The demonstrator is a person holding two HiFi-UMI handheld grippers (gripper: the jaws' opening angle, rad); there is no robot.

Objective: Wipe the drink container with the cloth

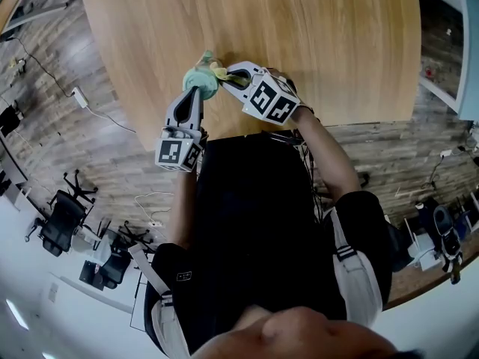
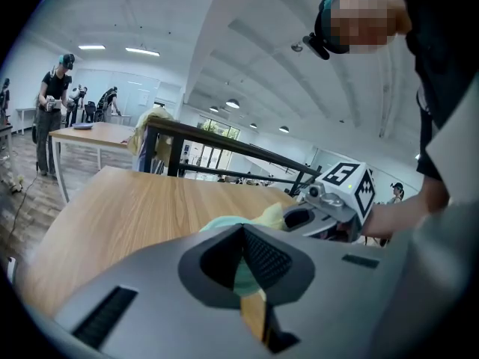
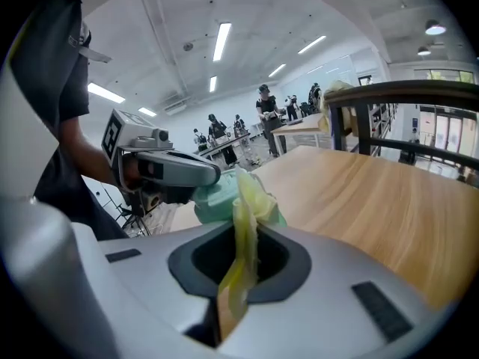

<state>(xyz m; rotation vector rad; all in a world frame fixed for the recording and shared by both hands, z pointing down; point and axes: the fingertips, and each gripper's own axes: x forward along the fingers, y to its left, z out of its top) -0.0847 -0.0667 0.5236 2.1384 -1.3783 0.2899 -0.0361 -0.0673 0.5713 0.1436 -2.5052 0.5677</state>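
Two grippers meet over the near edge of your wooden table (image 1: 337,43), and the mint-green drink container (image 1: 199,78) sits between them. Your left gripper (image 1: 198,90) is clamped on the container: in the left gripper view the pale green body fills the narrow gap between the jaws. The container's mouth does not show in any view, so what it holds cannot be told. Whether its base touches the tabletop cannot be told either.

Your right gripper (image 1: 229,75) is closed on the yellow cloth (image 1: 218,69). In the right gripper view a thin fold of cloth runs up between the jaws and bunches at the tips, pressed against the side of the container. The cloth lies on the container's right side, opposite your left gripper's hold.

Your left gripper points straight away from your body, its marker cube nearest you, with your left forearm (image 1: 182,204) running up behind it. Your right gripper comes in from the right at a slant, tips turned toward the left. Your right hand (image 1: 298,105) is wrapped behind its cube, and the bare forearm angles back down to your right shoulder.
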